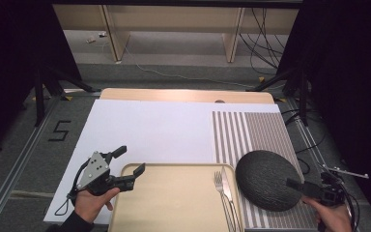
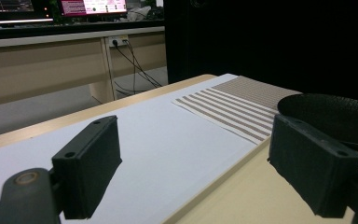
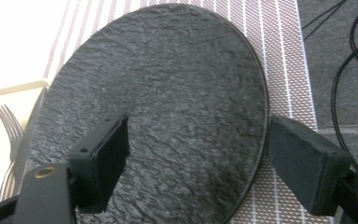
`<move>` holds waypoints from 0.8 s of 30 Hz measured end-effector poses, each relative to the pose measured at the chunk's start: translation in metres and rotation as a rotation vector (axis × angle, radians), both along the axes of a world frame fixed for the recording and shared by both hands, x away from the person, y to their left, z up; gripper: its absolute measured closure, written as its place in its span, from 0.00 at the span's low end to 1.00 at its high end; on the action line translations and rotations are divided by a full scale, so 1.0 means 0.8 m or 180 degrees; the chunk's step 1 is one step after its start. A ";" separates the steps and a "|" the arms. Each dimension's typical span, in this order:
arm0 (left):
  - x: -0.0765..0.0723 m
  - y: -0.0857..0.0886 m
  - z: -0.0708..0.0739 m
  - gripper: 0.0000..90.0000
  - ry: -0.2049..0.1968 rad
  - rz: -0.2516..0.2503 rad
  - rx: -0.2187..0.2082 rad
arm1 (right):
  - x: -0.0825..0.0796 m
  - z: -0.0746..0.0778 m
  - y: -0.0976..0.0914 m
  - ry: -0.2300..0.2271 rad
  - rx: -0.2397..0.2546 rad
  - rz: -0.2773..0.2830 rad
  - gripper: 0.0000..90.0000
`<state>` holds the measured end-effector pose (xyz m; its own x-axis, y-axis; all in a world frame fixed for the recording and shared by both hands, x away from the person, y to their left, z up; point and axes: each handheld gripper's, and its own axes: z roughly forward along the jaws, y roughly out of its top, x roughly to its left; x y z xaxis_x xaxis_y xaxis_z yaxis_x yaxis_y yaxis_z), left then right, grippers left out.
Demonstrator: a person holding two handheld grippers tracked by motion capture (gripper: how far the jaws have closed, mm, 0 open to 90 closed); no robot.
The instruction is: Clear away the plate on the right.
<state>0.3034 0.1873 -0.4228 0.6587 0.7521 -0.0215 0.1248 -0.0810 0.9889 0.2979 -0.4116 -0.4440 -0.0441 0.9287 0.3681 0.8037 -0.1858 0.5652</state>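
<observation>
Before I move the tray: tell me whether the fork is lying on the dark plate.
No. The fork lies on the tan tray, beside a knife, just left of the dark plate.

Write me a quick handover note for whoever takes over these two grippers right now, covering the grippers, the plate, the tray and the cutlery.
Left gripper: open, holding nothing, jaws at the far left corner of the beige tray.
Right gripper: open, one jaw over the dark textured plate, the other past its edge, not clamped.
The plate sits on the striped placemat, overlapping the tray's right edge.
A fork and a knife lie on the tray's right side, beside the plate.
Done: nothing gripped yet. Left: probably close on the plate rim and move it.
</observation>
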 end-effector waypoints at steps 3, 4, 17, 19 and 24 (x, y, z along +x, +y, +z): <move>0.000 0.000 0.000 0.18 -0.0003 0.0003 -0.0002 | 0.000 -0.003 -0.003 0.0017 -0.0002 -0.0009 0.26; 0.000 0.001 0.000 0.18 -0.0005 0.0004 -0.0003 | 0.000 -0.004 -0.003 0.0035 0.0011 -0.0025 0.26; 0.000 0.000 0.000 0.18 0.0000 -0.0003 0.0002 | 0.001 -0.015 -0.014 0.0165 0.0232 0.0010 0.28; 0.000 0.000 0.000 0.18 0.0003 -0.0006 0.0007 | 0.002 -0.017 -0.015 0.0176 0.0220 0.0017 0.28; 0.000 0.000 0.000 0.18 0.0000 0.0001 0.0003 | 0.002 -0.020 -0.018 0.0235 0.0303 0.0032 0.31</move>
